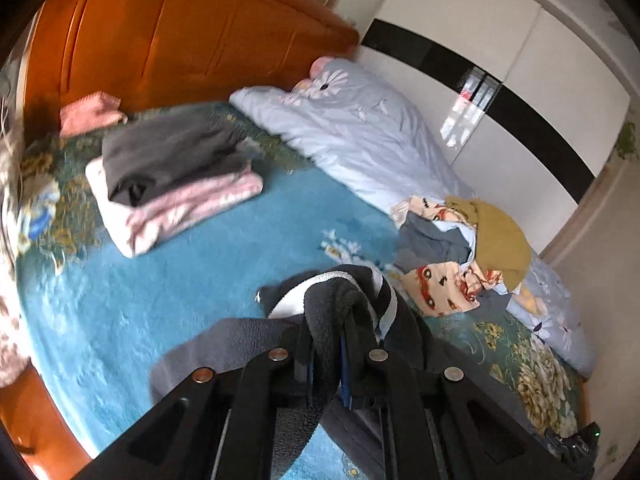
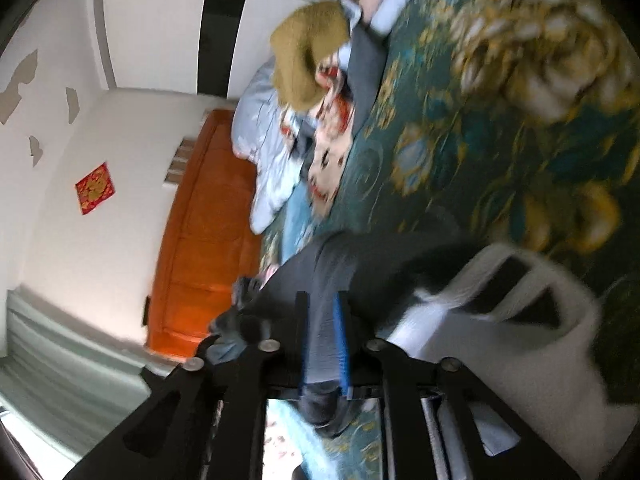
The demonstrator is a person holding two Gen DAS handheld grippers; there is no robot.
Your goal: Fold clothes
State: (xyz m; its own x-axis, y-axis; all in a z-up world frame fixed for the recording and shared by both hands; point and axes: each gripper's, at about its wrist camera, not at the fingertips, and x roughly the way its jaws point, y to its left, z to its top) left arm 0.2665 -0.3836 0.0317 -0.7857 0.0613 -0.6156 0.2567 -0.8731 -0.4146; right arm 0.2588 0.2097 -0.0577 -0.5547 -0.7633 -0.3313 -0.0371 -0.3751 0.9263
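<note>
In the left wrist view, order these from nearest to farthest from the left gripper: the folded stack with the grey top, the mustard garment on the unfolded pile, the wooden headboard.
1. Mustard garment, ahead to the right of the left gripper.
2. Folded stack, ahead to the left, on the blue bedspread.
3. Wooden headboard, at the far end of the bed.

The left hand-held gripper (image 1: 326, 354) is showing a matte black frame with angular arms, triangular cut-outs and four round silvery studs; blue lining is edging its slim black fingers (image 1: 301, 354). The right hand-held gripper (image 2: 323, 340) is looking alike, its blue finger pads (image 2: 341, 344) showing brighter.
</note>
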